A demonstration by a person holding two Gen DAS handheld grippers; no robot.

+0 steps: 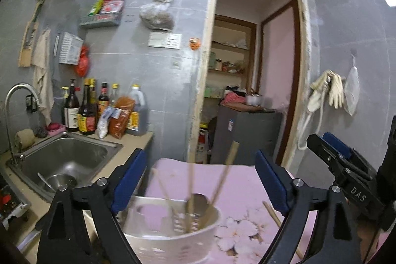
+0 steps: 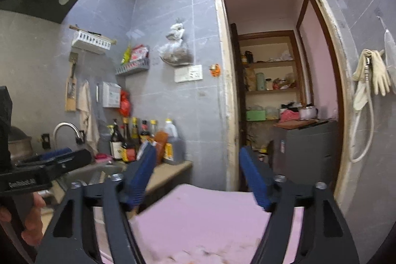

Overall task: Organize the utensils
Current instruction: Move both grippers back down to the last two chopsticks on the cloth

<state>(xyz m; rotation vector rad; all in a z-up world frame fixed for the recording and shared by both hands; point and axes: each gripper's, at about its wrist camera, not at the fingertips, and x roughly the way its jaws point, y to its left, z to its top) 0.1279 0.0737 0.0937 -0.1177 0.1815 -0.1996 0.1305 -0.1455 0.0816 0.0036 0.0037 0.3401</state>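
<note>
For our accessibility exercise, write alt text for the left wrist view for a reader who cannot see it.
Open left gripper with blue fingers above a white basket holding chopsticks and a spoon, on a pink floral cloth. A steel sink and sauce bottles lie left, a doorway behind.

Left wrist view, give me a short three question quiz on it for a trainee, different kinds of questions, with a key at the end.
1. True or false: the left gripper is clamped on a chopstick.
2. Which container holds the chopsticks? A) steel sink B) white utensil holder C) wall basket
3. Fill in: the holder stands on a ____ floral cloth.

Key
1. False. Its jaws stand wide apart with nothing pressed between them.
2. B. They lean inside the white utensil holder, not the sink.
3. Pink. The cloth also has one loose chopstick lying on it.
</note>
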